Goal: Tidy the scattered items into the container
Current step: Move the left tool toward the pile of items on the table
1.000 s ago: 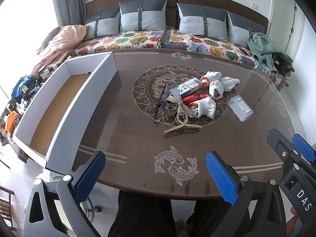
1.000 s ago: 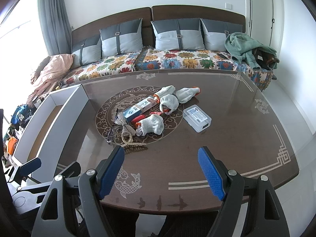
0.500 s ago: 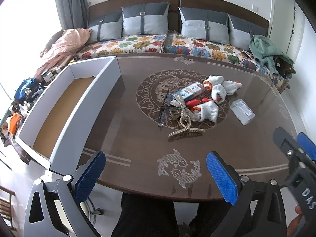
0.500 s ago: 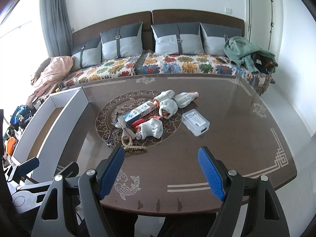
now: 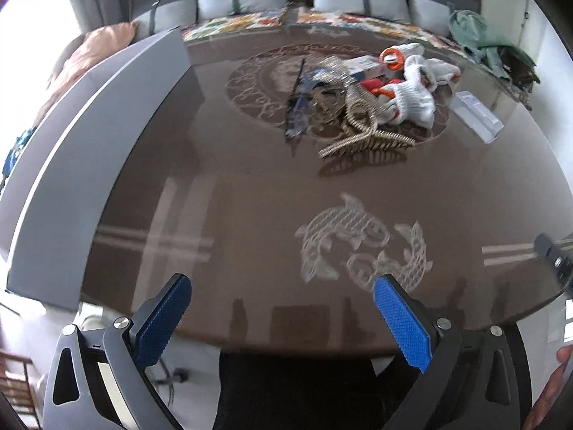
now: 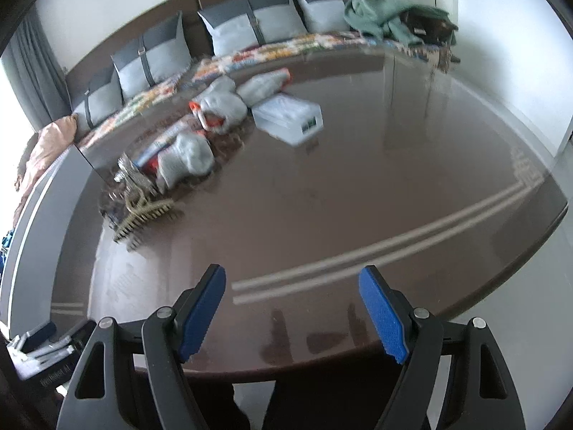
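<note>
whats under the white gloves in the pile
Red and orange pieces and a printed carton poke out from beneath the white gloves. Anything else below is covered.

From the left wrist camera I see my left gripper (image 5: pixel 281 317) spread wide and holding nothing, above the near edge of a glossy brown table (image 5: pixel 229 186). A paired-fish inlay (image 5: pixel 361 243) lies just beyond the blue pads (image 5: pixel 403 322). Beyond the fish sits the clutter: a gold hair claw (image 5: pixel 361 136) nearest, white work gloves (image 5: pixel 415 96) behind and right of it, dark glasses (image 5: pixel 299 104) to its left, a clear plastic box (image 5: pixel 476 116) farther right. The white container (image 5: pixel 89 136) stands along the table's left side, well apart from the fish. The view is blurred.
</note>
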